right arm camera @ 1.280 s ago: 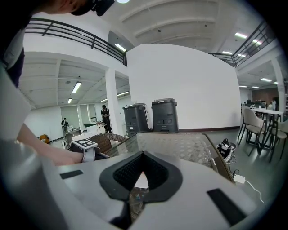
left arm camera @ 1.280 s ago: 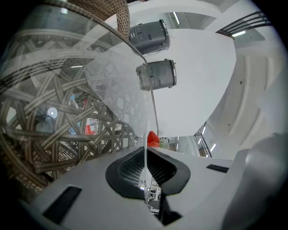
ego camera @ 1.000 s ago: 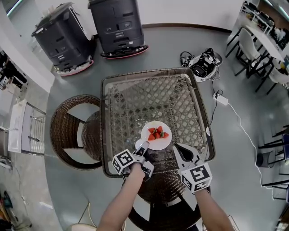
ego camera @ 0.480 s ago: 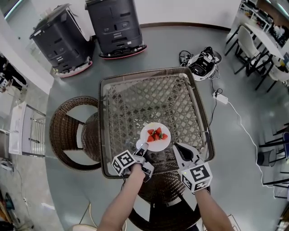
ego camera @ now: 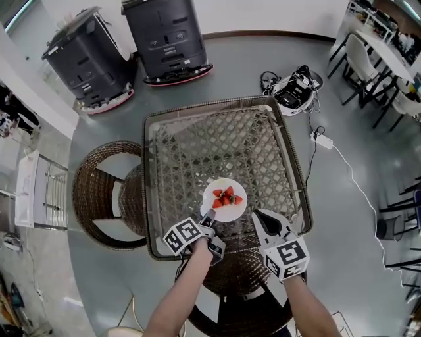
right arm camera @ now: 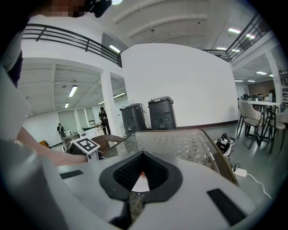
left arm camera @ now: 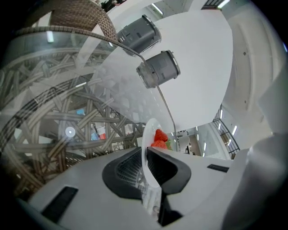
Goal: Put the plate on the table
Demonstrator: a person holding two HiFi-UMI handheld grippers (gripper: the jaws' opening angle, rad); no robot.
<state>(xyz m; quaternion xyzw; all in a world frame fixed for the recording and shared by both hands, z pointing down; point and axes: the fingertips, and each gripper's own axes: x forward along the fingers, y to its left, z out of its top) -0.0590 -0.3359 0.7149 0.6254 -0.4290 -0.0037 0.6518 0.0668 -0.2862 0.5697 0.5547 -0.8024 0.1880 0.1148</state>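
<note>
Our left claw (ego camera: 210,216) clamps the plate (ego camera: 227,204) by its rim, forearm stretched forward; our right claw (ego camera: 259,216) hovers alongside, jaws together, holding nothing.

Floor (ego camera: 355,217): smooth grey, glossy, and it catches the overhead light. Far wall (ego camera: 263,16): plain white with a dark skirting line.

- Centre: square table (ego camera: 152,131), glass top over open wicker lattice, with a wicker rim.
- Left of the table, just beside it: round wicker chair (ego camera: 99,197).
- Far left, against the wall: two dark grey wheeled units (ego camera: 89,56), side by side.
- Far right corner: long white table with dark-legged chairs (ego camera: 388,59).
- On the floor right of the wicker table: a tangle of gear (ego camera: 296,92), with a white cable running to an adapter (ego camera: 322,141).
- Left edge: a white rack (ego camera: 39,191).

The right gripper view shows strip lights on the ceiling (right arm camera: 234,31), a dark balcony railing (right arm camera: 67,38) and a white pillar (right arm camera: 108,103).
</note>
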